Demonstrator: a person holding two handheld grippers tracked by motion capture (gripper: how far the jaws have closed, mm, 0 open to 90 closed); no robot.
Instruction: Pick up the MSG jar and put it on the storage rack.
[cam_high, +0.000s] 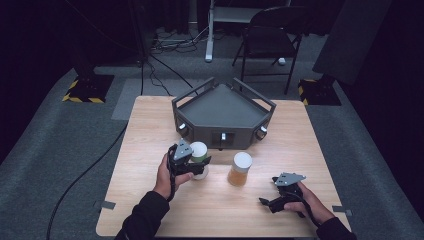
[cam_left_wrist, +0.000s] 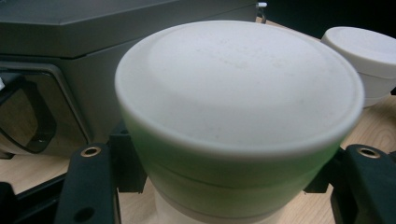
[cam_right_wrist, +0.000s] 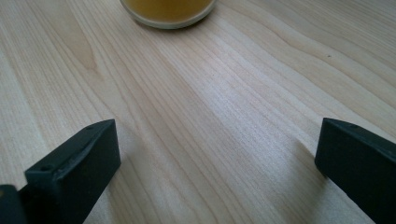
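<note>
A jar with a white lid (cam_left_wrist: 238, 84) and a pale green body (cam_high: 199, 151) stands on the wooden table (cam_high: 150, 130), just in front of the grey box. My left gripper (cam_high: 199, 163) (cam_left_wrist: 229, 184) is shut on it, one black jaw pressed against each side below the lid. A second jar (cam_high: 240, 169) (cam_left_wrist: 362, 49), with a white lid and amber contents, stands a little to the right. My right gripper (cam_high: 269, 191) (cam_right_wrist: 217, 154) rests low over the table at the front right, open, with bare wood between its jaws. The amber jar's base (cam_right_wrist: 168, 11) lies ahead of it.
A dark grey angular box (cam_high: 222, 112) (cam_left_wrist: 60, 42) with a raised rail and small knobs on its front sits at the back middle of the table. Beyond the table are a folding chair (cam_high: 270, 35), floor cables and stand bases. Bare wood lies at the left and the front.
</note>
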